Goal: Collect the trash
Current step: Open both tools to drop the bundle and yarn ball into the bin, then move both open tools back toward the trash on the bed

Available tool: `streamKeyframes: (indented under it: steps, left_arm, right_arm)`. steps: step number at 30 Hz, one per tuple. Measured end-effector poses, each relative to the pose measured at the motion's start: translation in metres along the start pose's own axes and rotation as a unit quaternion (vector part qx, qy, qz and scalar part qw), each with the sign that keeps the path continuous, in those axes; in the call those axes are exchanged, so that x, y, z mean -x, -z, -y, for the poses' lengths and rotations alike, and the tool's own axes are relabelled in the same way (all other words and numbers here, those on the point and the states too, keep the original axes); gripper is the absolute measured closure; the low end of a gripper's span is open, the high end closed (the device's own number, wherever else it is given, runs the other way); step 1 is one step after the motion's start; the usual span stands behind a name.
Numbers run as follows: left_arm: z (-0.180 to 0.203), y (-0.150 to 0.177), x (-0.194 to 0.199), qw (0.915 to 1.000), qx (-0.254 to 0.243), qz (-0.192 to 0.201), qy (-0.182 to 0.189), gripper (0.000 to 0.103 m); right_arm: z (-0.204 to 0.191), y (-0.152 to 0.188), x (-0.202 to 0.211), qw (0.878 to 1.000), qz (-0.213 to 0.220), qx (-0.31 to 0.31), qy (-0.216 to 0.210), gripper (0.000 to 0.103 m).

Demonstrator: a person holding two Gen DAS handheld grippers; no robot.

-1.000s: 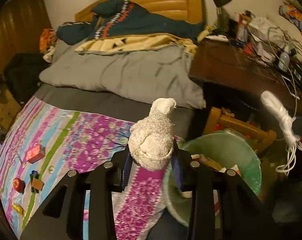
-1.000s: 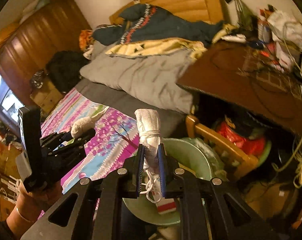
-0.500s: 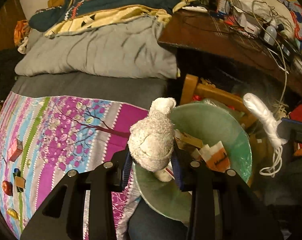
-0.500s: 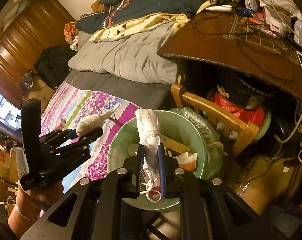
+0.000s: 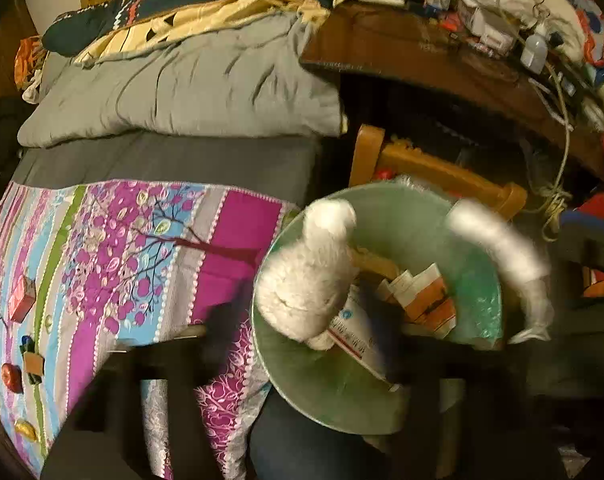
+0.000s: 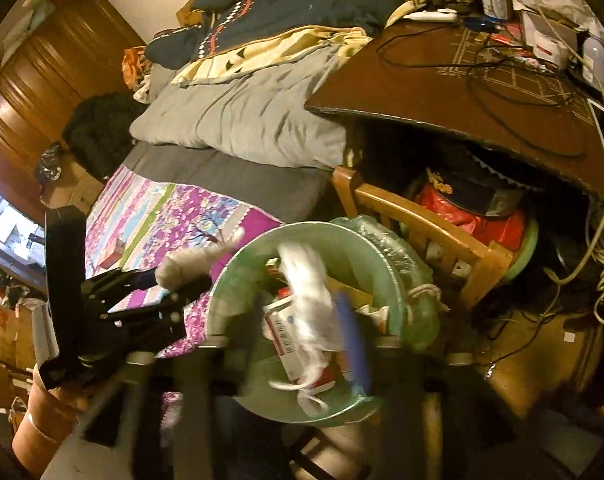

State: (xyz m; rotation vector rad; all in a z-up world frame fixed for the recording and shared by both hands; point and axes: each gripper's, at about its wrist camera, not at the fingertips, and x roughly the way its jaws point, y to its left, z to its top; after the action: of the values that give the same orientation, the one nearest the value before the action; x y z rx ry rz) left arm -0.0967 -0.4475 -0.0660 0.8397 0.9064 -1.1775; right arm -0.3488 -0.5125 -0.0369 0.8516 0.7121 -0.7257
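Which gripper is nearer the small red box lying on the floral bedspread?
Left. The left gripper reaches over the bedspread edge beside the green bin, on the side where the red box lies. The right gripper is over the bin, farther from it.

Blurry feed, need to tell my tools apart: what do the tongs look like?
The left tongs and right tongs are black linkage frames, jaws opening with trash between them. The right has silver bolts and blue pads; the left a tall black slab and grey ribbed grip.
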Motion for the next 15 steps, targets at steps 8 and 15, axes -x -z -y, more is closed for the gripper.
streamKeyframes:
  steps: [8,15]
  left_arm:
    - [0.003,0.005,0.006,0.9996,-0.012,0.021,-0.016,0.021]
    - [-0.008,0.011,0.008,0.9994,0.008,0.021,-0.027,0.021]
  right_arm:
    - [-0.002,0.008,-0.001,0.999,0.01,0.026,0.041,0.05]
    - [-0.009,0.008,-0.002,0.998,0.018,0.037,0.05,0.05]
